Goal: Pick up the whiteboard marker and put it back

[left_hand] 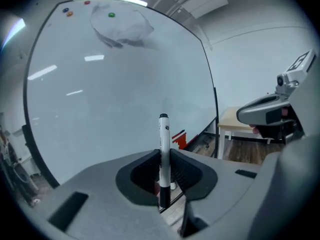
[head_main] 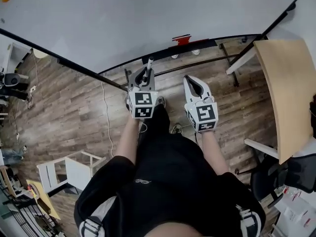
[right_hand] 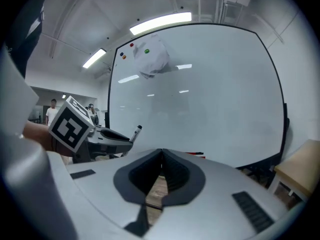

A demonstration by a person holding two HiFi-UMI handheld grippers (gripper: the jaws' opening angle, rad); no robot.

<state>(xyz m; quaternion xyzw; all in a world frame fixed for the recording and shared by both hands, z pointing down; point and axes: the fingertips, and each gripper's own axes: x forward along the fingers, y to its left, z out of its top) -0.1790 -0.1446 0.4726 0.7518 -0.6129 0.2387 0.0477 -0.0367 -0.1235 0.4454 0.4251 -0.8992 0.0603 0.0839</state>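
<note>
A white whiteboard marker point(left_hand: 163, 134) with a black cap stands upright between the jaws of my left gripper point(left_hand: 163, 156), which is shut on its lower barrel. In the head view the marker point(head_main: 149, 63) sticks up out of the left gripper point(head_main: 145, 74) in front of the whiteboard point(head_main: 148, 19). My right gripper point(head_main: 190, 81) is alongside it to the right, its fingertips meeting with nothing between them point(right_hand: 161, 153). The right gripper view shows the left gripper point(right_hand: 112, 135) and the marker point(right_hand: 136, 132) at its left. Both grippers face the whiteboard point(right_hand: 200, 94).
A red object point(head_main: 181, 39) sits at the board's lower edge. Small magnets point(left_hand: 111, 15) and a grey smudge point(left_hand: 122, 29) mark the board's upper part. A wooden table point(head_main: 289, 88) and a dark chair point(head_main: 276, 181) are on the right, a white stool point(head_main: 69, 169) on the left.
</note>
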